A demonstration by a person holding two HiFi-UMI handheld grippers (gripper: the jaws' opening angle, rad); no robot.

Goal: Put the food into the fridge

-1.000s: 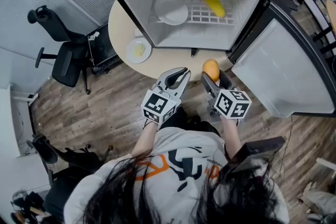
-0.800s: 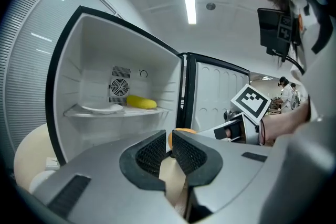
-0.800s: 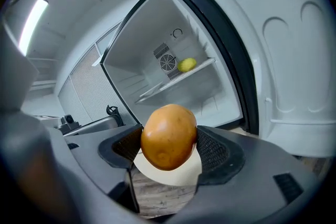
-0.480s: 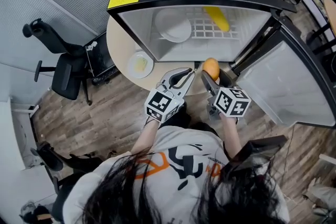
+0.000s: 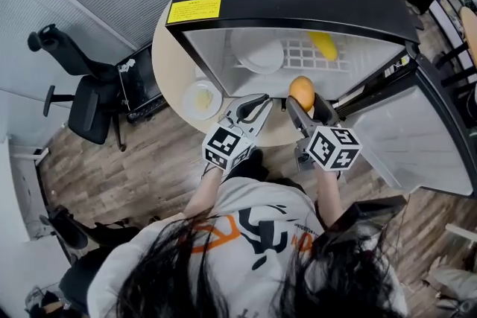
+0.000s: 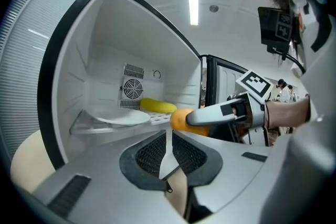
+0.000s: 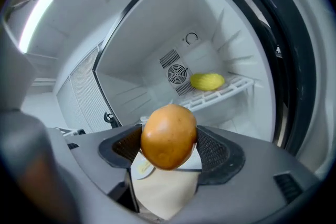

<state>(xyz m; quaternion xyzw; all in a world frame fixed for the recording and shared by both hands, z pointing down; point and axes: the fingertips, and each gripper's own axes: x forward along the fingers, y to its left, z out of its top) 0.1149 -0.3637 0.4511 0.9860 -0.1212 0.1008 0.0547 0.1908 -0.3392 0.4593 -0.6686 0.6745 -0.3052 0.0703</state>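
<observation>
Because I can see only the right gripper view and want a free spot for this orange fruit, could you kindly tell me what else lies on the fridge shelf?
Observer: To the left of the yellow food, a white plate rests on the shelf, apart from it.
Operator: Thank you. Is the left gripper carrying anything?
Observer: No. The left gripper has its jaws together and empty, beside the orange fruit.
</observation>
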